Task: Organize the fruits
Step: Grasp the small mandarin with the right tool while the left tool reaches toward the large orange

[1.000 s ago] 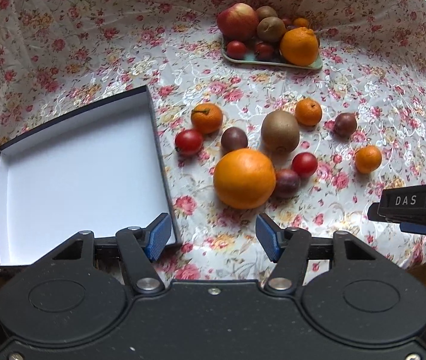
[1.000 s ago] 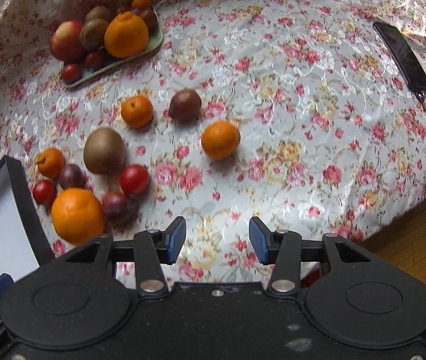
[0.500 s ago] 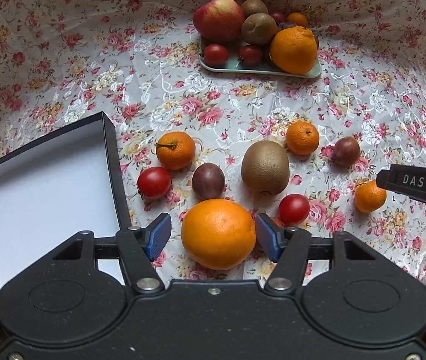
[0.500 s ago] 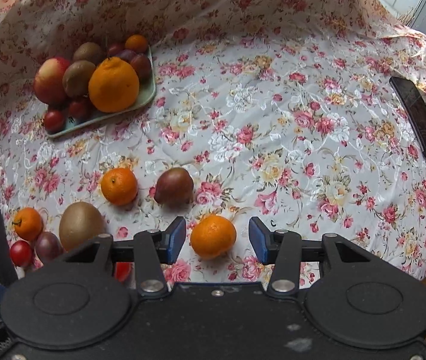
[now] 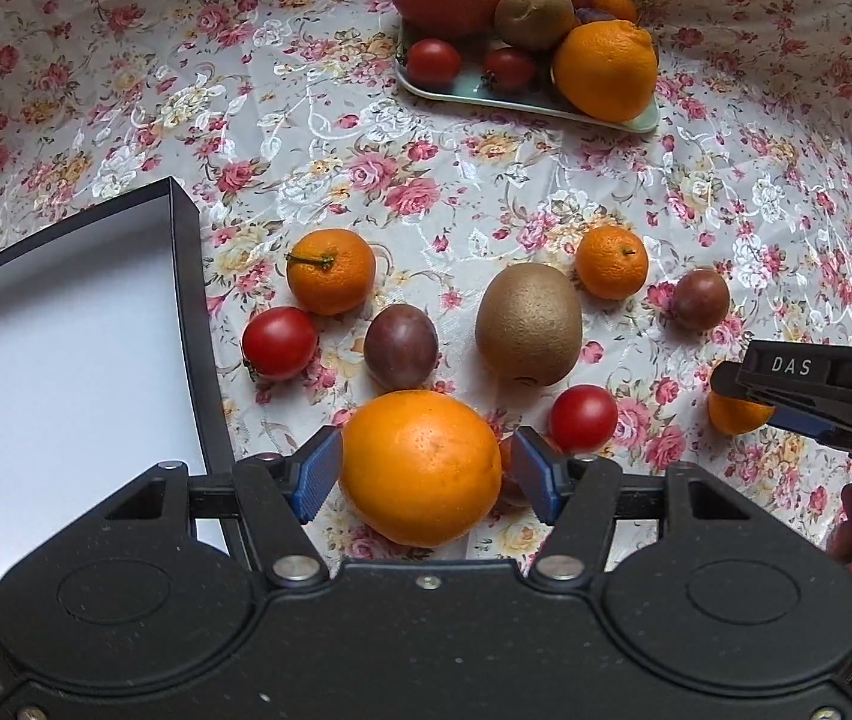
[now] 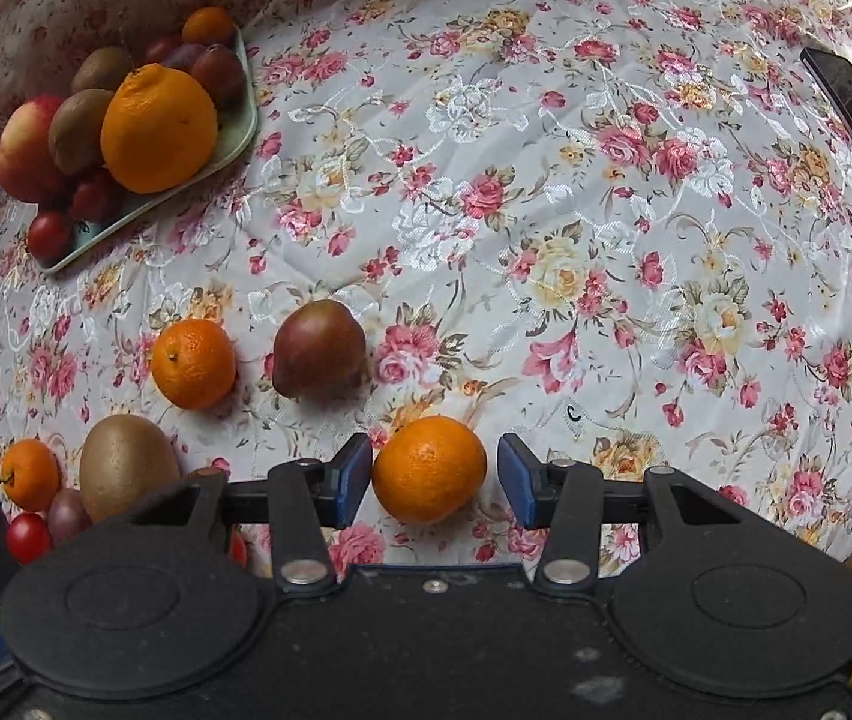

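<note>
Two claws are down among the loose fruit on our flowered tablecloth (image 6: 546,192). Our left claw (image 5: 426,471) is spread wide, its blue pads on either side of the big orange (image 5: 420,467); the left pad looks to be touching the peel, the right one stands just clear. Ahead of that claw lie a purple plum (image 5: 401,347), a kiwi (image 5: 529,324) and a red tomato (image 5: 583,418), and off to its left sits the open box (image 5: 66,360) with a white floor. Far ahead, a green tray (image 5: 522,97) holds more piled fruit. Our right claw (image 6: 435,474) is also spread, with a small mandarin (image 6: 429,469) between its pads and a gap on both sides. Beyond it lie a dark reddish fruit (image 6: 319,348) and another mandarin (image 6: 193,363).
</note>
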Available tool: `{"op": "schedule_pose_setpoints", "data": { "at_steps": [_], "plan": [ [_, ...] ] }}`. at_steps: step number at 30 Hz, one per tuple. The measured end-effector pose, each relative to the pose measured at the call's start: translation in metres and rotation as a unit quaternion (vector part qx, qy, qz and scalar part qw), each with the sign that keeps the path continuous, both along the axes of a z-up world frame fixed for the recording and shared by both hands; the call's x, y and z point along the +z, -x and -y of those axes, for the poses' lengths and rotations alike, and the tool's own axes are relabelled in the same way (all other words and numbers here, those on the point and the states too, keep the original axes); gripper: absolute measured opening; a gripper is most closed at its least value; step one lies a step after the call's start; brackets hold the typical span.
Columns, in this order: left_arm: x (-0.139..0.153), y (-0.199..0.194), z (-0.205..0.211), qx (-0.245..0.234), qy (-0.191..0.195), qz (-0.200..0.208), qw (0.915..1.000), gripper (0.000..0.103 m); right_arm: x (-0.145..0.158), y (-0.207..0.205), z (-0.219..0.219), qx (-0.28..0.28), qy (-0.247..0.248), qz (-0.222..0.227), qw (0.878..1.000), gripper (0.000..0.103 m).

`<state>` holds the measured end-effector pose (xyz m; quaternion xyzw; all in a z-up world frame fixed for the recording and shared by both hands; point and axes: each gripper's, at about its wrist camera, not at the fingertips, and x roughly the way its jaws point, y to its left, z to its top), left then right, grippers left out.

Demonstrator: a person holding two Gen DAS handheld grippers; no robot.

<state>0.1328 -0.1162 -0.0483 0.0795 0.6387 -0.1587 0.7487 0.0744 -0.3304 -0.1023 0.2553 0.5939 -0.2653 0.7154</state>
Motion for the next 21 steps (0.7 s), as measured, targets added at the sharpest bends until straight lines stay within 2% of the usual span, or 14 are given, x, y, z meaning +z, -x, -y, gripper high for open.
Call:
{"op": "schedule_pose_setpoints", "data": {
  "at_steps": [3, 6, 9, 12, 21],
  "plan": [
    [-0.003, -0.005, 0.002, -0.002, -0.001, -0.001, 1.0000, 0.065, -0.004, -0.004, 0.002, -0.010, -0.010, -0.017, 1.000, 0.047],
    [-0.006, -0.005, 0.007, -0.020, -0.006, -0.002, 0.9998, 0.065, -0.011, -0.007, 0.008, -0.039, -0.030, -0.038, 0.998, 0.041],
    [-0.009, -0.002, 0.010, -0.040, -0.011, 0.001, 0.9992, 0.065, -0.012, -0.008, 0.014, -0.065, -0.042, -0.042, 0.996, 0.041],
    [-0.014, -0.002, 0.009, -0.049, -0.019, -0.002, 0.9986, 0.065, -0.013, -0.007, 0.016, -0.069, -0.039, -0.047, 0.996, 0.041],
    [-0.017, -0.003, -0.005, -0.029, 0.007, -0.016, 0.9994, 0.068, 0.001, -0.005, 0.009, -0.057, -0.050, -0.035, 0.996, 0.041]
  ]
}}
